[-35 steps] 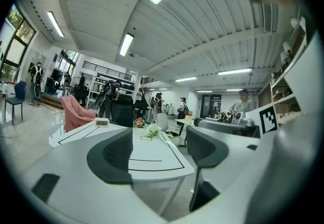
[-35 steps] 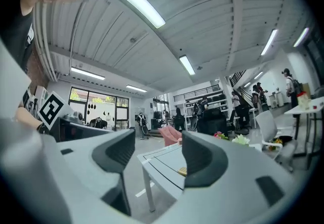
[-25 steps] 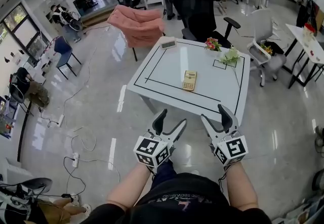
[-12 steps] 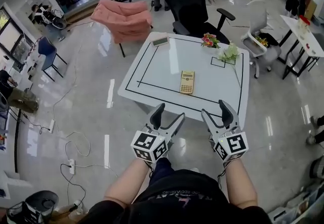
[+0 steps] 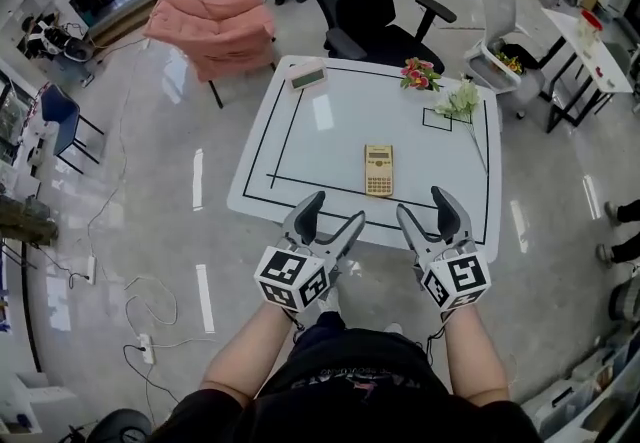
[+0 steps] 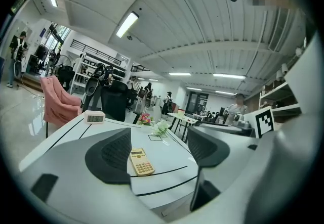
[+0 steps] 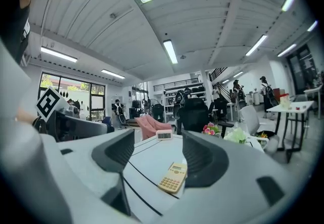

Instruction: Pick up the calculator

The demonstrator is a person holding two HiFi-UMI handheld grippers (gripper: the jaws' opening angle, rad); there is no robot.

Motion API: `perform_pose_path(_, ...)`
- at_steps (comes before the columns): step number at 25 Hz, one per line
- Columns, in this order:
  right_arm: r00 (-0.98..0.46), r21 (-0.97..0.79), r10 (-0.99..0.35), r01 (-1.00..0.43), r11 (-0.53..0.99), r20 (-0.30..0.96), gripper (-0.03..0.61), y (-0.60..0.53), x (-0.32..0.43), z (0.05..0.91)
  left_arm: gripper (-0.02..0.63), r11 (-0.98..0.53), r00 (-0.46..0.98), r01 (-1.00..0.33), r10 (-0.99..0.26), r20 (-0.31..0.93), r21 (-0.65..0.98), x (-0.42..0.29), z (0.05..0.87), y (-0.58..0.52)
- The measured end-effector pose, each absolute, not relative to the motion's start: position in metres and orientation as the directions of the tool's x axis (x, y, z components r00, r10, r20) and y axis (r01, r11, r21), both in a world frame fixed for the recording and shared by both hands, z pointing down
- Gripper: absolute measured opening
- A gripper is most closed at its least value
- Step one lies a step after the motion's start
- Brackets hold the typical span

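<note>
A yellow calculator (image 5: 378,170) lies flat on the white table (image 5: 300,171), inside its black taped rectangle and near the front edge. It also shows in the left gripper view as the calculator (image 6: 141,161) and in the right gripper view as the calculator (image 7: 173,177). My left gripper (image 5: 328,219) hangs open over the table's front edge, left of the calculator. My right gripper (image 5: 425,213) is open too, just right of it and short of it. Both point at the table with nothing between their fingers. The same left gripper (image 6: 158,153) and right gripper (image 7: 158,153) frame the calculator.
A small digital clock (image 5: 306,76) stands at the table's far left corner. Flowers (image 5: 421,75) and a white bouquet (image 5: 460,103) lie at the far right. A black office chair (image 5: 365,1) and a pink armchair (image 5: 215,26) stand behind the table. Cables (image 5: 140,291) trail on the floor left.
Both grippers have moved forward to the table's front edge, and the table and calculator now sit closer below me. The jaws stayed open.
</note>
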State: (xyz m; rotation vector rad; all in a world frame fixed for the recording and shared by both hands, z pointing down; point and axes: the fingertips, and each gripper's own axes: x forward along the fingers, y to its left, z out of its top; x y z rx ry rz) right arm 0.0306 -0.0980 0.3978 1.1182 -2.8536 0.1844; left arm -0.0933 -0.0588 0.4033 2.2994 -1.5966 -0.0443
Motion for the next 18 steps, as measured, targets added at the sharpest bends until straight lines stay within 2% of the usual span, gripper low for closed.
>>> perform_pose_path(18, -0.595, -0.118, -0.771, -0.802, 0.585, 0.227, 0.282, -0.131, -0.025, 0.444, 0.337, -0.435, 0.521, -0.829, -0.829, 0.203, 0.351, -0.151, 0.433, -0.104)
